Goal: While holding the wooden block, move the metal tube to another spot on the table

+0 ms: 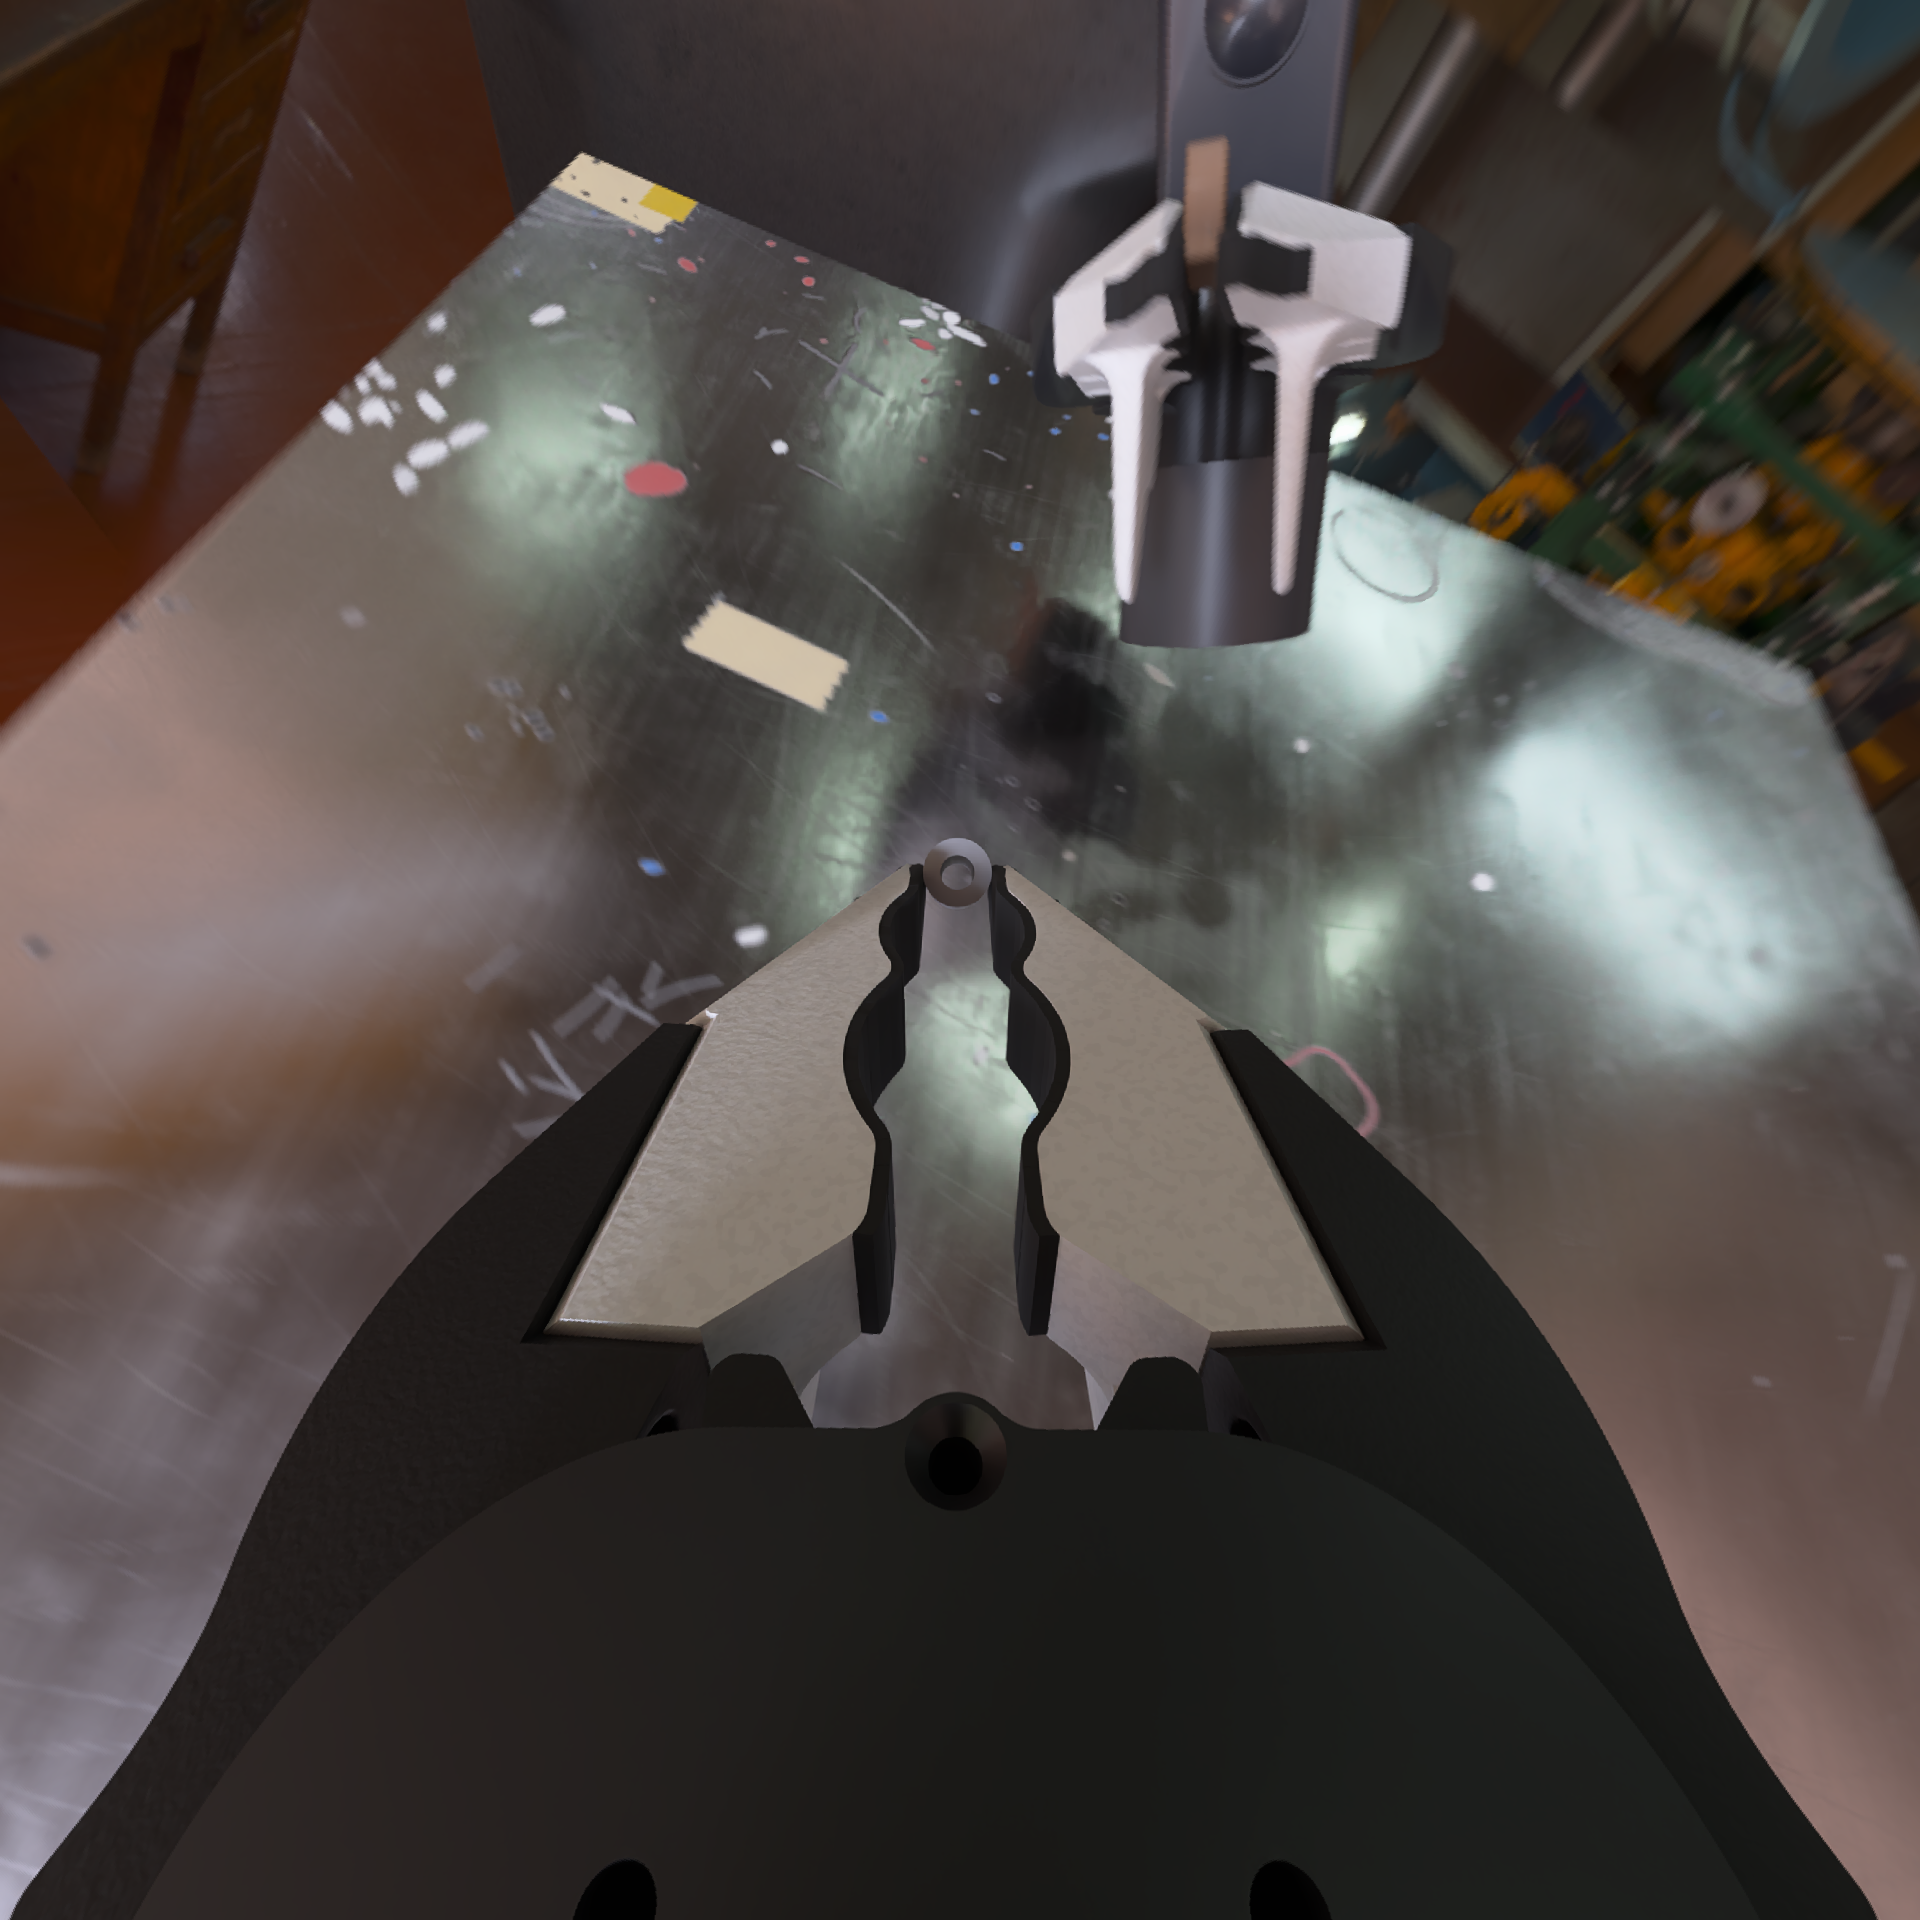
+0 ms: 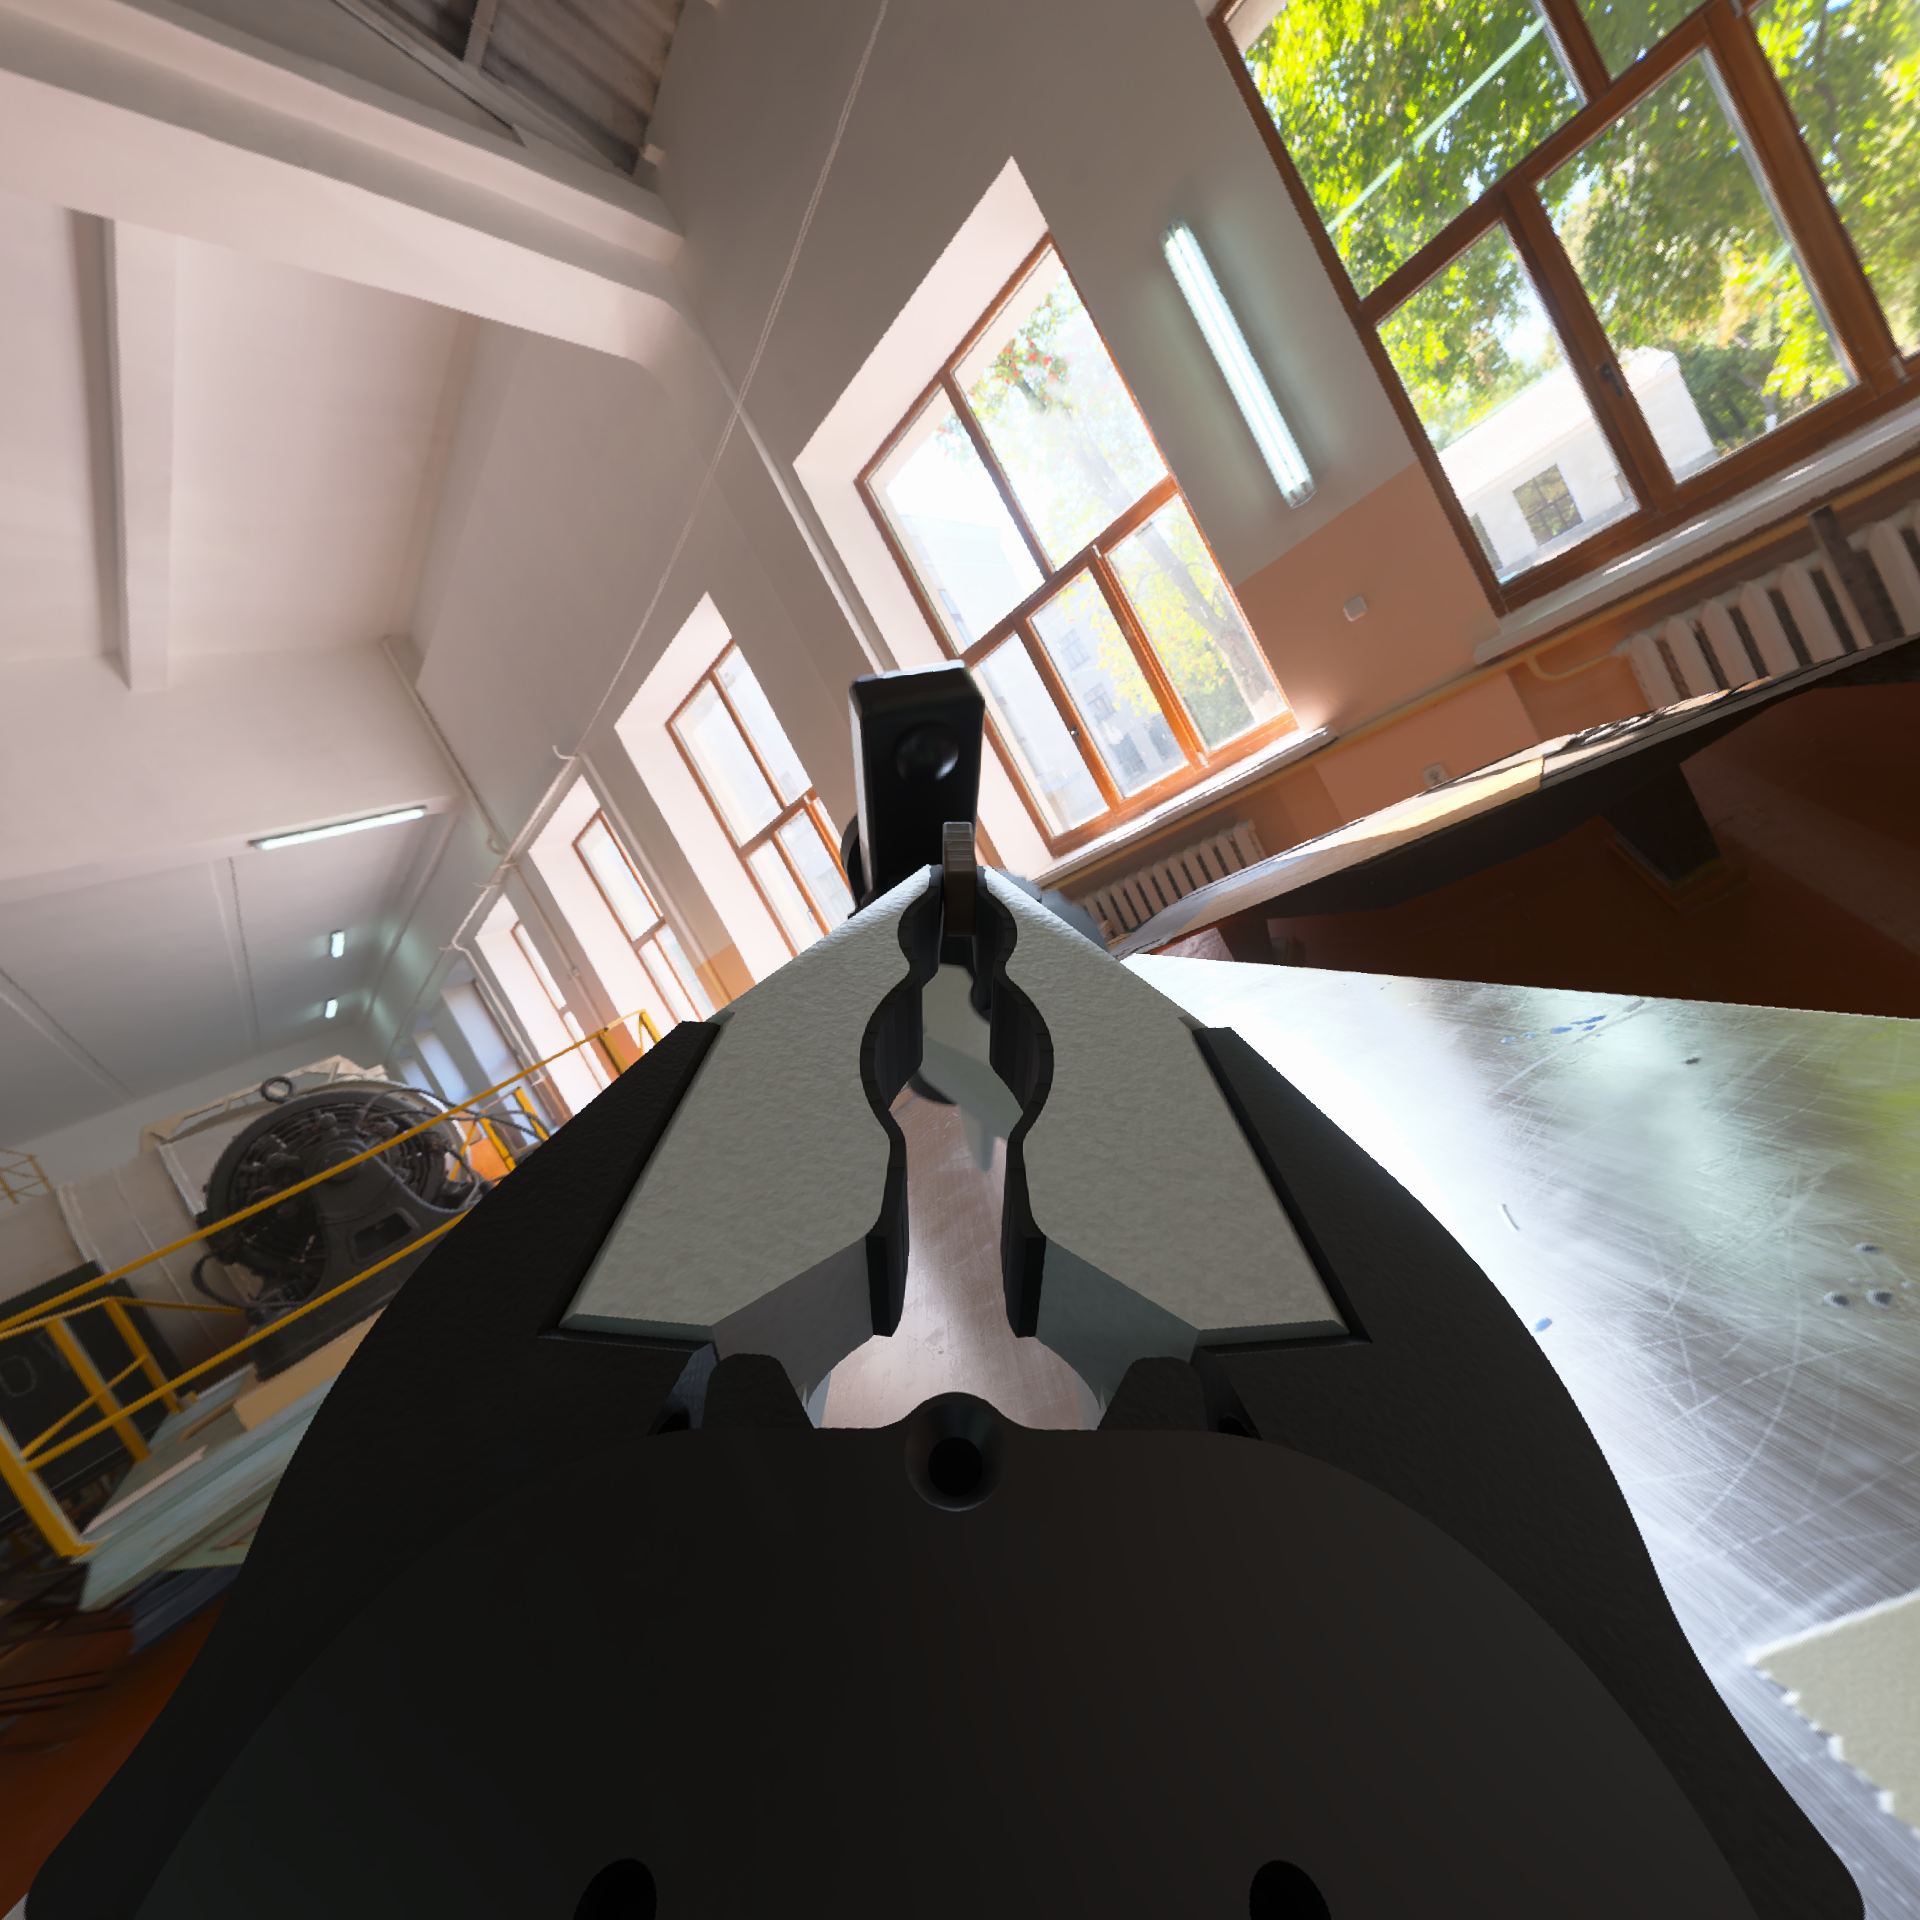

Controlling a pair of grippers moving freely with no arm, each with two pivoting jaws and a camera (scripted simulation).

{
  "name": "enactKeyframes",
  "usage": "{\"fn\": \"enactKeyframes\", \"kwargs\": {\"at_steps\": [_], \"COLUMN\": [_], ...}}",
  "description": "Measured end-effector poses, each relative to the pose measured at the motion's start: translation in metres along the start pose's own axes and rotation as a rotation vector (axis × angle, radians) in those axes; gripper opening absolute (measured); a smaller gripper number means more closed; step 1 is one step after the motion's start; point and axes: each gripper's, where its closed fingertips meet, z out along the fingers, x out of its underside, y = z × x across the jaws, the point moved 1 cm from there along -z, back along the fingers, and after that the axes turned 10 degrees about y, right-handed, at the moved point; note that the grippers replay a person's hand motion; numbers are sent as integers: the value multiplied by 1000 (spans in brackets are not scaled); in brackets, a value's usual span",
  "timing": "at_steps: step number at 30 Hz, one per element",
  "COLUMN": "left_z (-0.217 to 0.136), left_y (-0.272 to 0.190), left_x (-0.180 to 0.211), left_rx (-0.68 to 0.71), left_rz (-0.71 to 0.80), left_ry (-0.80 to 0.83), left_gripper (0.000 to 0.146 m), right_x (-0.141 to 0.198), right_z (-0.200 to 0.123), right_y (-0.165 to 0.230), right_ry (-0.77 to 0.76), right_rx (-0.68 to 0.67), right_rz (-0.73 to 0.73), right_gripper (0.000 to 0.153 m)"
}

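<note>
My left gripper (image 1: 956, 902) is shut on the metal tube (image 1: 955, 871), a thin pale grey tube seen end-on at the fingertips, above the scratched metal table (image 1: 364, 935). My right gripper (image 2: 957, 902) is shut on the wooden block (image 2: 957, 857), a thin brown piece that sticks out past its fingertips. In the left wrist view the right gripper (image 1: 1205, 272) hovers over the table's far right part, facing me, with the block (image 1: 1205, 192) upright between its pads. In the right wrist view the left gripper's dark body (image 2: 914, 758) shows just beyond the block.
A beige strip of tape (image 1: 764, 655) lies mid-table, and another with a yellow end (image 1: 623, 194) at the far corner. A red spot (image 1: 655, 479) marks the surface. Wooden furniture (image 1: 125, 208) stands far left, shelves (image 1: 1714, 488) far right. The table (image 2: 1558, 1247) also shows below the right gripper.
</note>
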Motion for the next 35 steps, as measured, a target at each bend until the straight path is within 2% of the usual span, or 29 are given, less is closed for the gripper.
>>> {"fn": "enactKeyframes", "kwargs": {"at_steps": [1,4,8,12,13,15,16,22,29,32,35], "left_z": [-4,-8,-4,2,1,-3,-5,-11,-8,-7,-9], "left_y": [-5,-11,-18,-19,-20,-22,-23,-14,-10,-11,-13], "left_x": [9,42,74,93,95,97,98,103,102,102,99], "left_rx": [12,-105,-263,-328,-334,-355,-363,-482,-436,-432,-448], "left_rz": [-35,-22,107,159,165,186,203,374,383,357,353], "left_ry": [-23,21,145,214,211,192,190,264,272,253,213], "left_gripper": [12,12,12,12,12,40,43,42,39,39,39], "right_x": [1,2,6,9,9,9,9,12,16,28,48], "right_z": [1,2,5,6,6,6,6,9,10,16,28], "right_y": [0,0,0,-1,-1,-2,-2,-2,-6,-10,-10], "right_ry": [2,10,36,50,50,50,51,69,89,161,305], "right_rx": [-2,-6,0,6,7,7,6,6,23,33,58], "right_rz": [2,6,0,-4,-3,-3,-2,-4,1,37,34], "right_gripper": [4,4,4,4,4,4,4,4,4,4,4]}}
